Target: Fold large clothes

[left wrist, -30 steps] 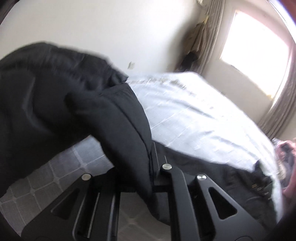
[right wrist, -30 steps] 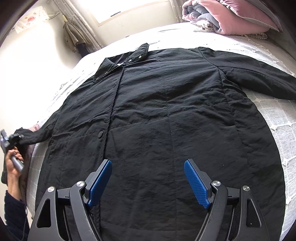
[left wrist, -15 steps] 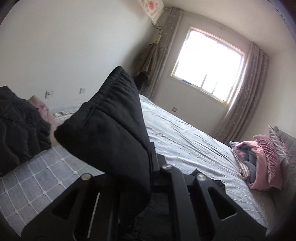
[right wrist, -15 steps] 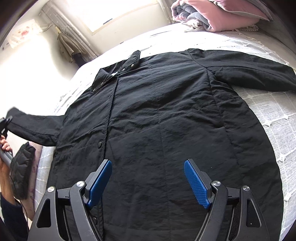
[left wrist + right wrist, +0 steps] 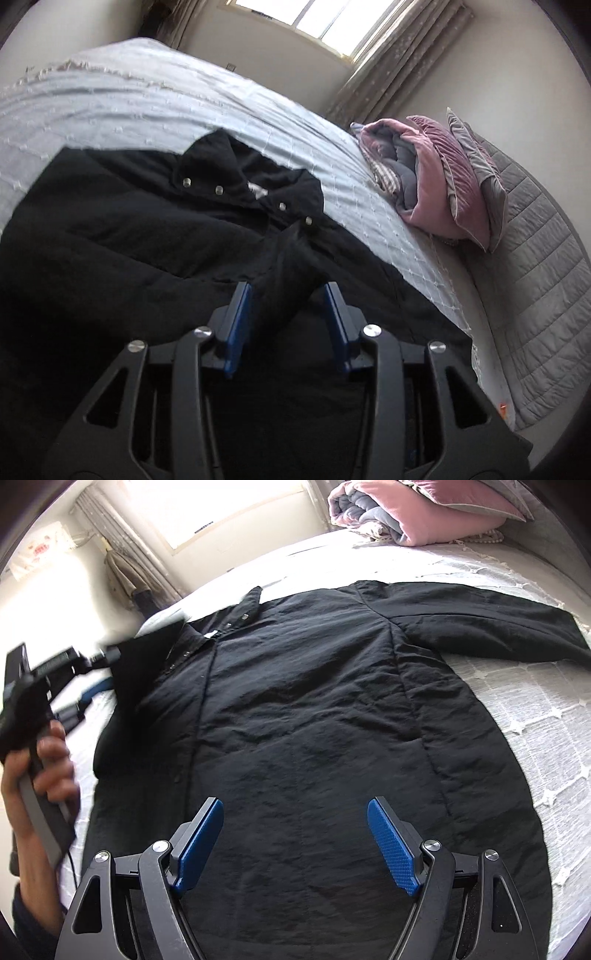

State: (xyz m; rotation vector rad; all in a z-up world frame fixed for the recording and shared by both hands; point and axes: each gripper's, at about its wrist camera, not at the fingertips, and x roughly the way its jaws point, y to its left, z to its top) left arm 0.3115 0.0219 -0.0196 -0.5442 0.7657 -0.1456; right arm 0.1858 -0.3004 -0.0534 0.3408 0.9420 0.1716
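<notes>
A large black coat [image 5: 314, 720] lies front-up and flat on the bed, its collar [image 5: 236, 184] with metal snaps at the far end. One sleeve [image 5: 480, 627] lies spread out to the right. The other sleeve [image 5: 291, 266] is folded in over the coat's chest, and its cuff sits between the blue pads of my left gripper [image 5: 288, 314]. Those jaws are opening, with a thin gap on each side of the cuff. My right gripper [image 5: 295, 842] hangs open over the coat's lower part with nothing between its fingers. A hand [image 5: 48, 760] holds the blurred left gripper [image 5: 103, 672].
A pale quilted bedspread [image 5: 129, 96] covers the bed under the coat. A pile of pink and grey bedding [image 5: 428, 177] lies by the grey padded headboard [image 5: 535, 295]. A bright window with curtains [image 5: 388, 48] is beyond the bed, and garments [image 5: 125, 576] hang beside it.
My left gripper has swung in from beyond the bed's edge, carrying the sleeve over the coat's chest. Its jaws, clamped on the cuff before, now stand apart. The right gripper has barely moved.
</notes>
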